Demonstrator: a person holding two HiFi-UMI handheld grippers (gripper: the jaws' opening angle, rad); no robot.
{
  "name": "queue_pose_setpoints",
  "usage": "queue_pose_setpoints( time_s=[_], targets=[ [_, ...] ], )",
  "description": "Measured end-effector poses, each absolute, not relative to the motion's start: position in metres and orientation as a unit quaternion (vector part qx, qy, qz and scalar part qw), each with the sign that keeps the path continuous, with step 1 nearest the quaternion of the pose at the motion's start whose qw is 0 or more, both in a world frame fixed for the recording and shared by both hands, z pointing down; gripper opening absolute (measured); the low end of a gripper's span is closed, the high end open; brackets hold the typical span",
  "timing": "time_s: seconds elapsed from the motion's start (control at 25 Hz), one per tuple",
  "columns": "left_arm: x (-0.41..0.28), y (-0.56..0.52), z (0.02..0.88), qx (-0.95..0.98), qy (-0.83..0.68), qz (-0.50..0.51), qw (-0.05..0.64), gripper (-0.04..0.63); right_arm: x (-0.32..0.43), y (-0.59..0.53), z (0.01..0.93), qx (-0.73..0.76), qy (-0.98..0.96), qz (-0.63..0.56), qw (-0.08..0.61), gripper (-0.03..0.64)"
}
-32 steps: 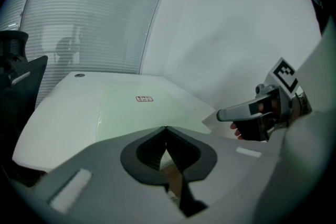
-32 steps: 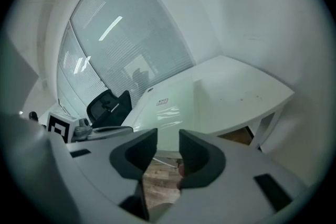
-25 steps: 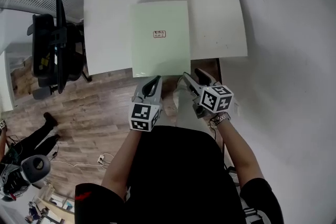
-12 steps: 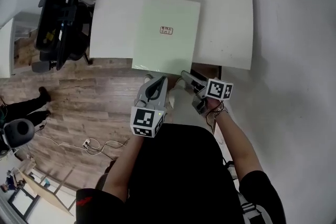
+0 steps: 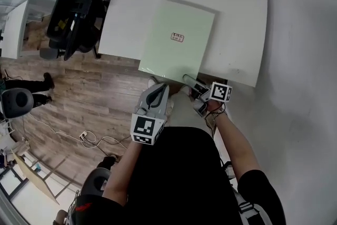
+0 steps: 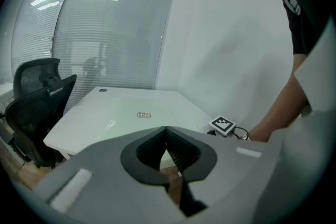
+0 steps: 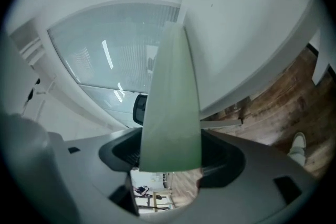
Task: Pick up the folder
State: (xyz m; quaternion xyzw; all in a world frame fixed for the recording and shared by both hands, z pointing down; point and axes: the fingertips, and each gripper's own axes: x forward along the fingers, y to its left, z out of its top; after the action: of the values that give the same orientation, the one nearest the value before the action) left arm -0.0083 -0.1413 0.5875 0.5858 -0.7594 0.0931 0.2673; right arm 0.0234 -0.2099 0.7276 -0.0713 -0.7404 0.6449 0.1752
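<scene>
White desk [image 5: 237, 13] is carrying the green folder [image 5: 176, 50], its near edge overhanging the front. Left gripper [image 5: 159, 88] is hovering at the folder's 7 o'clock, jaws closed, empty. Right gripper [image 5: 190, 81] is straddling the folder's 5 o'clock corner, jaws wide apart.

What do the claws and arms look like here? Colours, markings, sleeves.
The left claw and right claw have grey plastic bodies with black ribbed pads. Each carries a white cube with black square markers. The person wears a black short-sleeved top; a dark band or cable sits at the right wrist.
</scene>
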Motion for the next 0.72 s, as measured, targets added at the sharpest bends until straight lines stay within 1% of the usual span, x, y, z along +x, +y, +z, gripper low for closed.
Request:
queue_pose_setpoints(
  time_s=[0.12, 0.36, 0.72],
  targets=[
    [-0.011, -0.139, 0.590, 0.578, -0.764, 0.100, 0.270, 0.005, 0.017, -0.209, 0.733, -0.079, -0.722, 0.666, 0.171, 0.293],
    [-0.014, -0.135, 0.593, 0.565, -0.774, 0.092, 0.272, 0.005, 0.008, -0.204, 0.737, -0.103, -0.715, 0.668, 0.179, 0.293],
    [-0.012, -0.135, 0.587, 0.560, -0.781, 0.075, 0.267, 0.005, 0.007, -0.202, 0.727, -0.091, -0.708, 0.678, 0.178, 0.291]
  ],
)
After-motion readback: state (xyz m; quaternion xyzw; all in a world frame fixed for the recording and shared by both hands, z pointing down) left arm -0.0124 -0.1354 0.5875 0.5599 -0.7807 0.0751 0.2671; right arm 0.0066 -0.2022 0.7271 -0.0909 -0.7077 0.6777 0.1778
